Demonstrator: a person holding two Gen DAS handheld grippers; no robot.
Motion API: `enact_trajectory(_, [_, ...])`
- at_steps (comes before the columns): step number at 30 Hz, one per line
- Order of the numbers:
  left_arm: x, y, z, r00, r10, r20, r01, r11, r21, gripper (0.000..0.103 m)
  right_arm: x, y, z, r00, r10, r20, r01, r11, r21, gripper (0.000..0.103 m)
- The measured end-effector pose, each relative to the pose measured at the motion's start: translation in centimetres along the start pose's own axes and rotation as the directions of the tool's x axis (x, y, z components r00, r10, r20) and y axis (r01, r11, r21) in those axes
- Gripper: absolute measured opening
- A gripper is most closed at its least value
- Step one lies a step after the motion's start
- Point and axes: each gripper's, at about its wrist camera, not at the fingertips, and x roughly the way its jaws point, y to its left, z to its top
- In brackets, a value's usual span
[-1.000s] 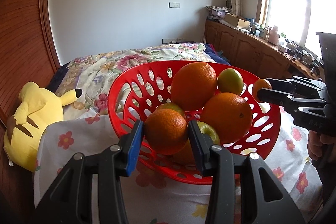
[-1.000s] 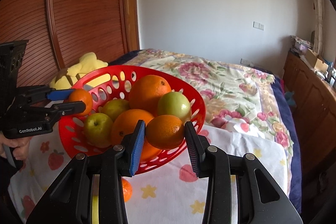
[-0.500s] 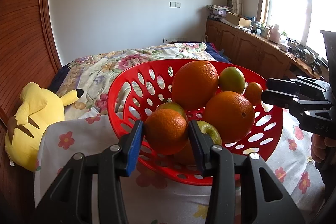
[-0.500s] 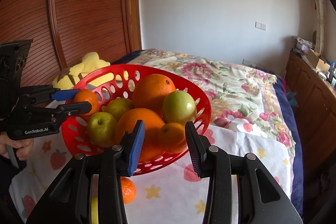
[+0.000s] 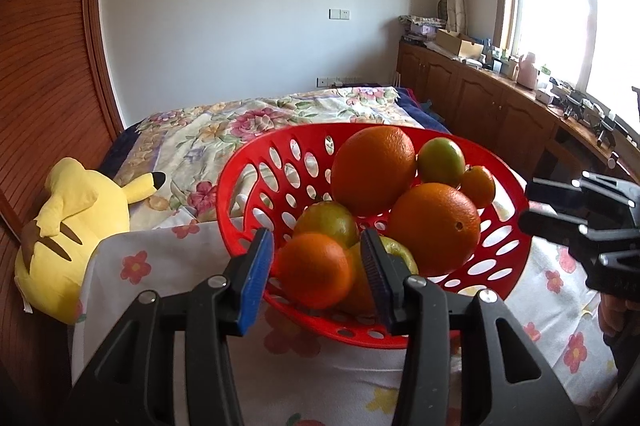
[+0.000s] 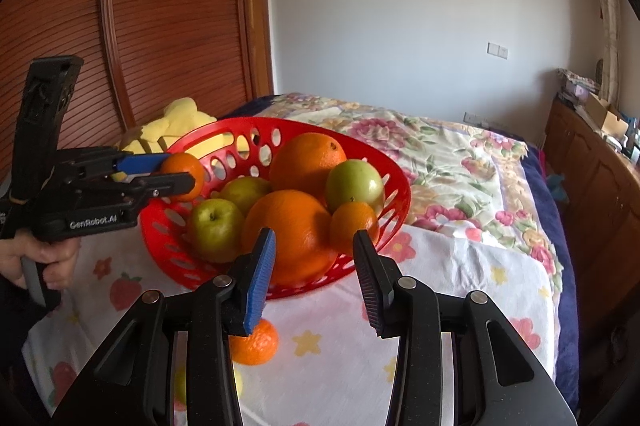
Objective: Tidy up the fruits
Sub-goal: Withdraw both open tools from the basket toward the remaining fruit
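Observation:
A red perforated basket (image 5: pixel 240 194) (image 6: pixel 392 182) on a flowered white cloth holds big oranges, green apples and small mandarins. My left gripper (image 5: pixel 316 274) (image 6: pixel 180 174) hangs at the basket's near-left rim. Its jaws are opening around a small orange (image 5: pixel 316 270) (image 6: pixel 182 176), and thin gaps show beside both pads. My right gripper (image 6: pixel 314 262) (image 5: pixel 526 204) stands open and empty just outside the opposite rim. A mandarin (image 6: pixel 354 222) (image 5: pixel 476 186) rests in the basket against a green apple (image 6: pixel 354 184). Another mandarin (image 6: pixel 256 344) lies loose on the cloth under my right fingers.
A yellow plush toy (image 5: pixel 72 226) lies left of the basket against the wooden wardrobe. Behind it stretches the flowered bedspread (image 6: pixel 460 154). Wooden cabinets (image 5: pixel 480 106) run along the window side. A yellow fruit (image 6: pixel 236 382) is half hidden under my right gripper.
The right gripper let go of its mandarin, which dropped into the basket beside the green apple, and drew back a little. The left jaws widened and the small orange sits slightly lower between them.

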Motion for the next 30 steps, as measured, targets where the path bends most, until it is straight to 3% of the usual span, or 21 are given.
enact_trajectory(9, [-3.6, -1.0, -1.0, 0.999, -0.004, 0.032, 0.003, 1.000, 0.009, 0.053, -2.4, 2.1, -1.3, 1.000, 0.007, 0.007, -0.007, 1.000, 0.001, 0.041])
enact_trajectory(30, [-10.9, -2.6, -6.9, 0.998, 0.018, 0.052, -0.019, 1.000, 0.016, 0.057, -6.8, 7.8, -6.0, 1.000, 0.000, -0.005, 0.000, 1.000, 0.004, 0.045])
